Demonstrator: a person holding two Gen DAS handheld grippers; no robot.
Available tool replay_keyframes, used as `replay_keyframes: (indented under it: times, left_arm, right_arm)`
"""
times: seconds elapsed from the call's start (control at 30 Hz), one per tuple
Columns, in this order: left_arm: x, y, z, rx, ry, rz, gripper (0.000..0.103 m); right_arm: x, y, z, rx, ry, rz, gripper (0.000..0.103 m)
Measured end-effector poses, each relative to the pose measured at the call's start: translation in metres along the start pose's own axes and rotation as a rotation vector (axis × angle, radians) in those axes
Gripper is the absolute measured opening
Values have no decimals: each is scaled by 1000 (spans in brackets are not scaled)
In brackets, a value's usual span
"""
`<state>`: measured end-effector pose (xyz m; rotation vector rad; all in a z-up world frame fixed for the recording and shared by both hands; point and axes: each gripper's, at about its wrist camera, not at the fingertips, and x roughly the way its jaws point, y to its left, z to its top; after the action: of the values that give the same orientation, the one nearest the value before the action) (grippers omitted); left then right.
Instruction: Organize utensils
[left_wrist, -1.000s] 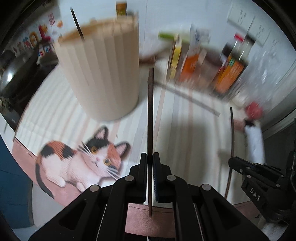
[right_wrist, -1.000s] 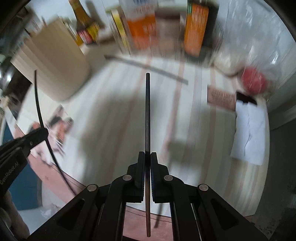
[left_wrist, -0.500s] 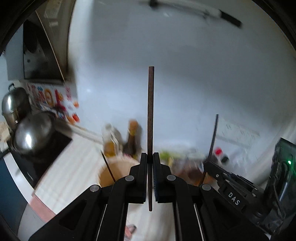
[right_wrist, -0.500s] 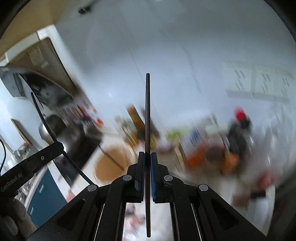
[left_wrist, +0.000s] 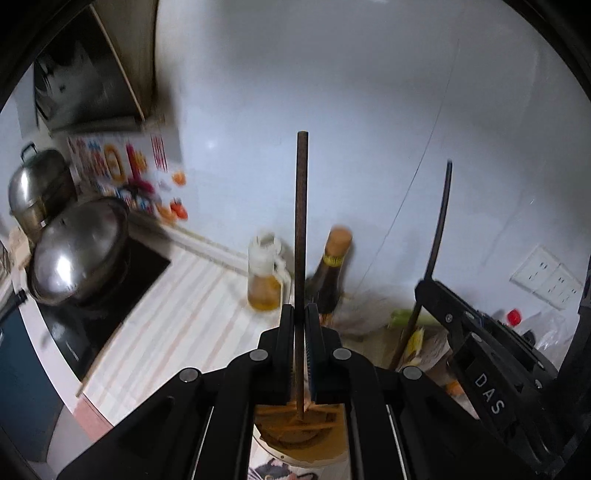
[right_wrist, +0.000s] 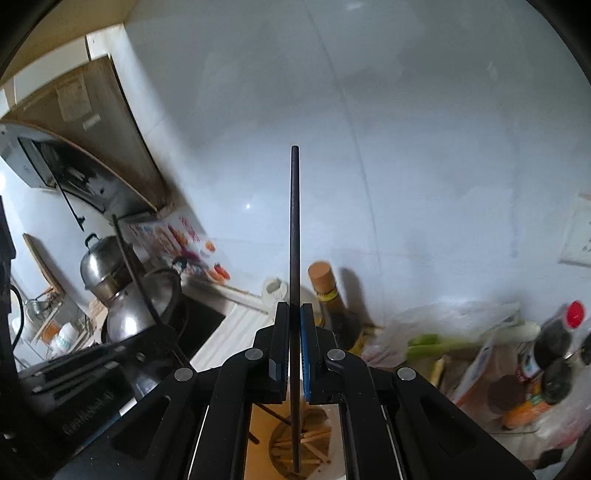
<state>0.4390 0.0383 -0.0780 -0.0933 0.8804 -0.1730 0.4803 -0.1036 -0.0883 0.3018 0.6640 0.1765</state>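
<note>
Below me the counter ran toward the stove. The utensil holder sat under both grippers. My left gripper clamped a brown chopstick upright; my right gripper clamped a black chopstick. A tilted release might strike the rim or the sticks already inside. Open room lay above.

A white tiled wall rises behind a pale striped kitchen counter. At left, a black range hood hangs over a dark cooktop, beside a wooden cabinet. White wall sockets sit at right. Colourful stickers brighten the wall under the hood.
</note>
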Motion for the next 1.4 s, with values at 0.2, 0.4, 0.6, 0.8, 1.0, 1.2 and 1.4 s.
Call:
replay_keyframes:
  times: [0.2,0.4,0.6,0.8,1.0,1.2,1.4]
  left_arm:
    - [18,13,-9,-46,90,-47,6]
    - [5,21,-11,-56,71,67,67]
    - [-19,31,-35,-75,10,138,96]
    - [-28,25,-73,-39,-22,257,103]
    - [-36,20,-108,-57,0,280,103]
    - [-61,14,-134,-83,-14,286,103]
    - [-106,-1,-155,-82,-63,262,103]
  right_arm:
    - [30,-4,-20,-10,114,20,7]
    - [25,-20,-24,-3,178,15,36]
    - [-6,-37,-28,-25,185,-58,57]
    - [-24,-38,-57,-144,224,-178,99]
    - [-36,-28,-92,-230,268,-229,101]
    - [-65,-29,-104,-235,249,-234,101]
    - [-124,-23,-115,-239,191,-256,101]
